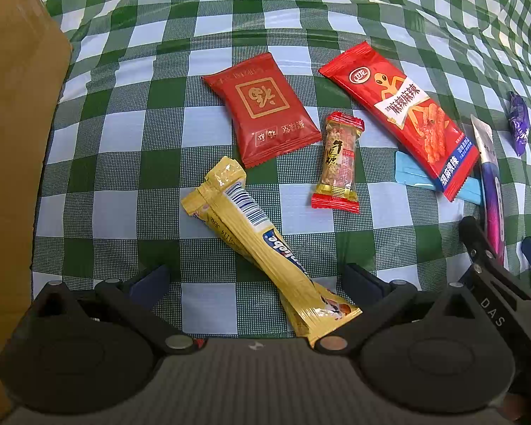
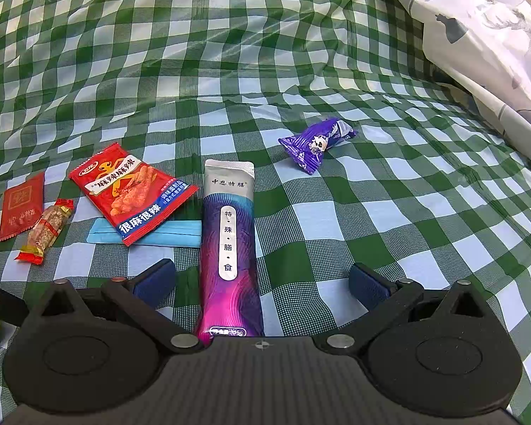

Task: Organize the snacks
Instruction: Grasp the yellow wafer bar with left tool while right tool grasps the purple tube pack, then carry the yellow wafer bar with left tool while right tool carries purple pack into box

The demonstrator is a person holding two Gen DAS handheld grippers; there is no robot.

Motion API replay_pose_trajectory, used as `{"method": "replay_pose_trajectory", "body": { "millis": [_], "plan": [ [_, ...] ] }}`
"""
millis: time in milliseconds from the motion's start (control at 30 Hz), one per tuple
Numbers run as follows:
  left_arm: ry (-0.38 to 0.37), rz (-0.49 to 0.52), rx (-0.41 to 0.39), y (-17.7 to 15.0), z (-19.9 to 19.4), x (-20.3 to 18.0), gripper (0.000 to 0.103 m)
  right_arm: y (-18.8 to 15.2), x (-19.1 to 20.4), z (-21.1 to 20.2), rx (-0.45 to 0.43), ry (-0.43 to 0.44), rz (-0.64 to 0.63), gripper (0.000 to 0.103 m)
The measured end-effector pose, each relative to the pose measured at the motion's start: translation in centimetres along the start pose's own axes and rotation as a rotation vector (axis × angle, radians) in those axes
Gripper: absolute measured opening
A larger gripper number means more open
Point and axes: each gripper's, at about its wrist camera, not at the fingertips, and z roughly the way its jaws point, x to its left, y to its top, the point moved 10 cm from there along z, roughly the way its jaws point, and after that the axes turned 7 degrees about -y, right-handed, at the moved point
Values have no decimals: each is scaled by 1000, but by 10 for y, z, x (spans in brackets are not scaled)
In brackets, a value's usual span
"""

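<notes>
Snacks are spread all over the green-checked cloth point(image 1: 131, 163), and both your grippers sit low over them. Your left gripper point(image 1: 256, 279) has its fingers point(image 1: 150, 279) wide apart, and the yellow bar packet point(image 1: 262, 248) lies slantwise right between them, its near end running back under the tool. Nothing is pinched. Your right gripper point(image 2: 262, 279) is spread just as wide, with the long purple sachet point(image 2: 228, 251) lying lengthwise in the gap, closer to the left pad; whether that pad touches it, you can't tell.

Moving out from the left fingers: the small nougat candy point(image 1: 338, 163) in its red-ended wrapper lies just past the yellow bar, the flat dark-red pouch point(image 1: 262, 109) lies beyond that, and the red spicy-strip packet point(image 1: 403, 117) stretches away to the right, its lower end resting on a light blue face mask point(image 1: 407, 173). A cardboard box point(image 1: 14, 106) stands along the left edge.

Out from the right fingers: the mask's edge touches or tucks under the sachet's left side, and the purple candy point(image 2: 315, 143) lies well apart, farther up the cloth. A white printed plastic bag point(image 2: 485, 46) is heaped at the upper right.
</notes>
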Motion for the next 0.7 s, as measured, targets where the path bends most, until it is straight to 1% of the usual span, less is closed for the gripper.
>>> {"method": "replay_pose_trajectory", "body": {
  "millis": [267, 300, 333, 367, 400, 433, 467, 500, 533, 600, 667, 700],
  "plan": [
    [-9, 7, 10, 0, -1, 0, 103, 0, 0, 0, 1, 0, -3, 103],
    [-3, 7, 14, 0, -3, 2, 96, 1, 0, -1, 12, -6, -10, 102],
    [12, 1, -1, 2, -8, 6, 90, 3, 0, -2, 27, -10, -17, 98],
    [19, -4, -18, 4, -14, 9, 71, 6, 1, -6, 29, -6, -18, 92],
    [21, 0, -33, 6, -20, 11, 42, 9, 3, -12, 20, -8, -31, 70],
    [12, 15, -35, 8, -24, 11, 22, 12, 6, -15, 18, -12, -55, 49],
    [0, 23, -27, 8, -27, 12, 13, 12, 8, -17, 24, -23, -78, 38],
    [-6, 18, -28, 8, -32, 14, 13, 12, 8, -18, 35, -37, -96, 30],
    [-9, 21, -39, 8, -39, 16, 13, 13, 7, -19, 45, -40, -92, 25],
    [-18, 56, -80, 8, -58, 16, 13, 19, -1, -27, 57, -28, -10, 21],
    [-29, 90, -120, 5, -80, 16, 13, 26, -6, -42, 43, 3, 65, 21],
    [-37, 101, -133, 3, -91, 15, 13, 30, -10, -50, 36, 5, 88, 21]
  ]
}}
